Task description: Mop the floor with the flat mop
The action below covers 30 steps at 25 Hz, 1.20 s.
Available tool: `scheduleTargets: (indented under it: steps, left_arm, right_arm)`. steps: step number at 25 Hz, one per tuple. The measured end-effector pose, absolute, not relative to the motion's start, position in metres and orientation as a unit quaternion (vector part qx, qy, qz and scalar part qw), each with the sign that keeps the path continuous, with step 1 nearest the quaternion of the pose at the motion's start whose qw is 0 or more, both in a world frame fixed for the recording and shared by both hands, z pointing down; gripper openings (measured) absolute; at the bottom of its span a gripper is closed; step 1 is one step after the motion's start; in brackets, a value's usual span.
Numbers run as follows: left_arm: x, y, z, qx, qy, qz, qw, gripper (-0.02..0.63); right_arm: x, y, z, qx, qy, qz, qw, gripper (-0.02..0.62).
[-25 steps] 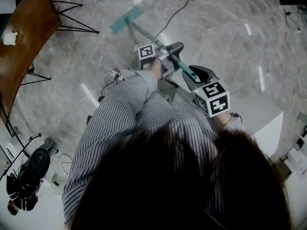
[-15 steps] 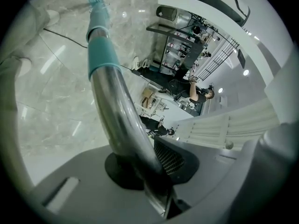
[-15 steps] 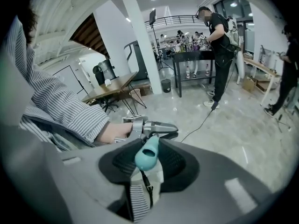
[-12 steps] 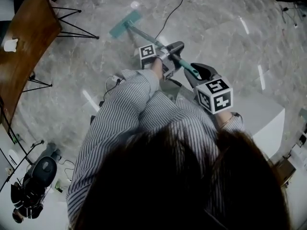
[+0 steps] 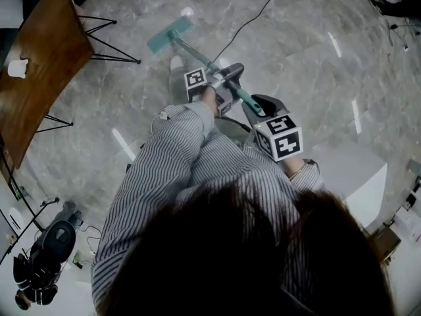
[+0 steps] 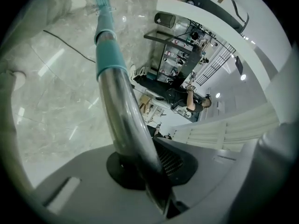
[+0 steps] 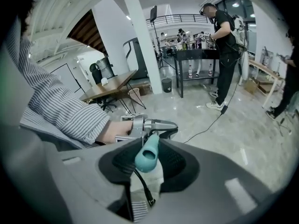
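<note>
1. Holding the mop with both grippers, I am in the middle of a wipe. The mop head (image 5: 170, 34) lies flat on the floor (image 5: 309, 64), out in front of me.
2. My left gripper (image 5: 229, 78) is lower down on the pole (image 5: 192, 49). Its fingers are closing, and the shiny pole is squeezed between them.
3. My right gripper (image 5: 262, 105) is at the top. Its fingers are clamped on the green handle (image 7: 148, 152).
4. To do this well, I think I should push with the left and steer with the right. That way the head lies flat and does not tip onto an edge.
5. I would go in slow, straight lines that overlap a little, so no spot gets missed.
6. A black cable (image 5: 252, 20) lies on the floor just right of the mop head. I should go round it, or the head may catch on it.
7. A brown desk (image 5: 39, 51) with thin legs stands near on the left, so I would watch for a bump there.
</note>
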<state>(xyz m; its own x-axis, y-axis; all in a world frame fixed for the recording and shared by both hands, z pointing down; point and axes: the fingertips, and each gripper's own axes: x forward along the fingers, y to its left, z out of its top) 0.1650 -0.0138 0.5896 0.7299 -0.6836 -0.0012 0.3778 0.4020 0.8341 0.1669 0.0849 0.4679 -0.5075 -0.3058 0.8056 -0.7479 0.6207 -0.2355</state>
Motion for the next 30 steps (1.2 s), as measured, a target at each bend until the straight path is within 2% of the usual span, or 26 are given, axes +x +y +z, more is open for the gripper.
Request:
scheduleTargets:
  steps: [7,12,19,25,30]
  left_arm:
    - [0.077,-0.12,0.605,0.438,-0.179,-0.311,0.824,0.031]
    - [-0.007,-0.216,0.609,0.439,-0.191,-0.287,0.83,0.031]
    - [-0.107,-0.346,0.613,0.456,-0.177,-0.253,0.835,0.044]
    - [-0.174,-0.43,0.62,0.457,-0.195,-0.27,0.825,0.046]
    - [-0.199,-0.464,0.619,0.459,-0.196,-0.285,0.818,0.046]
  right_arm:
    - [0.079,-0.021,0.483,0.338,-0.808,0.304,0.376,0.112]
    - [-0.008,-0.118,0.485,0.368,-0.794,0.345,0.34,0.112]
    - [-0.115,-0.25,0.488,0.387,-0.804,0.326,0.311,0.112]
    - [-0.181,-0.33,0.494,0.384,-0.805,0.317,0.321,0.112]
    - [-0.204,-0.361,0.495,0.37,-0.814,0.305,0.329,0.114]
